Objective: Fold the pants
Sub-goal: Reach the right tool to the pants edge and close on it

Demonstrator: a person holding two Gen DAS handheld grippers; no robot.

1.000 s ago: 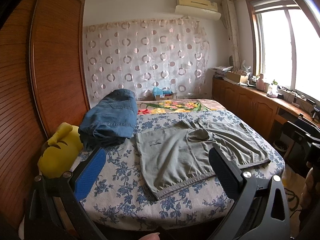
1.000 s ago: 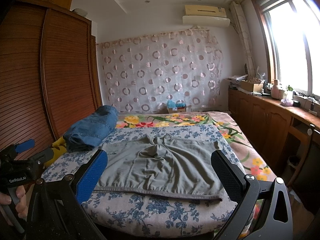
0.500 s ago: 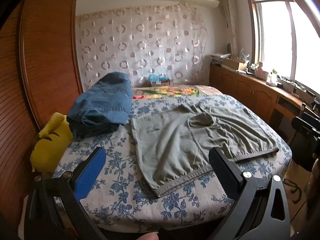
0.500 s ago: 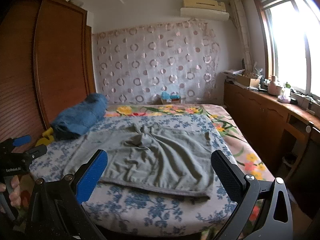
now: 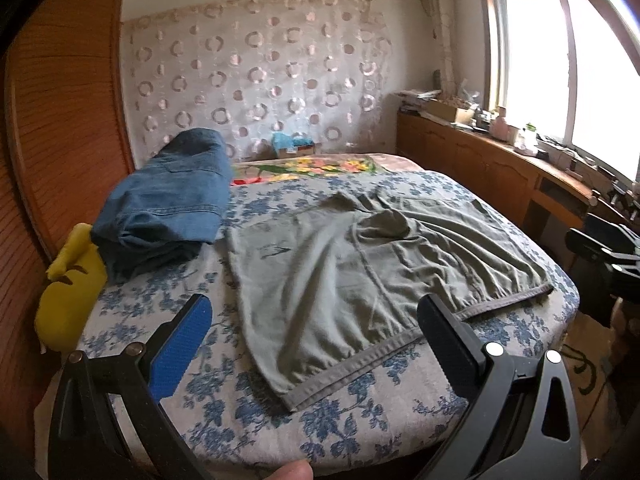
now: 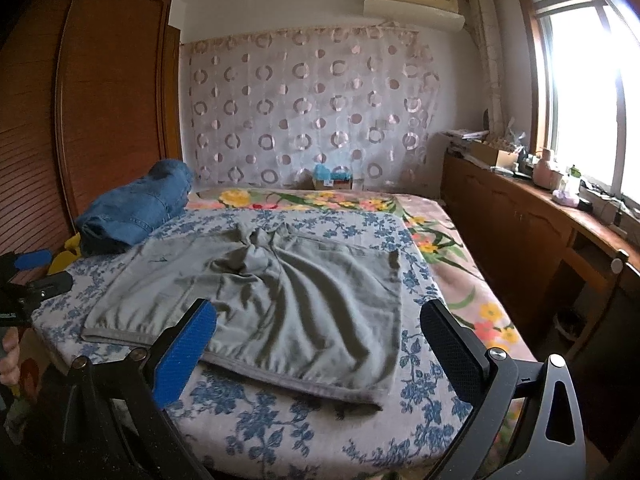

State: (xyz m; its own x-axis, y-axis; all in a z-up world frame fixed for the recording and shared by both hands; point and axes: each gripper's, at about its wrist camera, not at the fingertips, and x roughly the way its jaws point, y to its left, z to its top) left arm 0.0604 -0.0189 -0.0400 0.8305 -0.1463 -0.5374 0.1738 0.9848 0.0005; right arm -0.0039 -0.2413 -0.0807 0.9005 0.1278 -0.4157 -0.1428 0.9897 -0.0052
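Left wrist: folded jeans (image 5: 168,204) lie beside grey pants (image 5: 360,272); both grippers' fingers apart.

You are facing a bed (image 5: 344,428) covered by a pale spread printed with blue flowers. A second cover (image 6: 312,200) with yellow, orange and red blooms shows at the far end and along the window side. A pair of grey-green pants (image 5: 360,276) lies spread flat and wrinkled in the middle, waistband toward the near edge. A bundle of folded blue denim (image 5: 172,204) sits just beside the pants, toward the wardrobe side. A yellow plush toy (image 5: 68,292) rests at that same edge, touching the denim.
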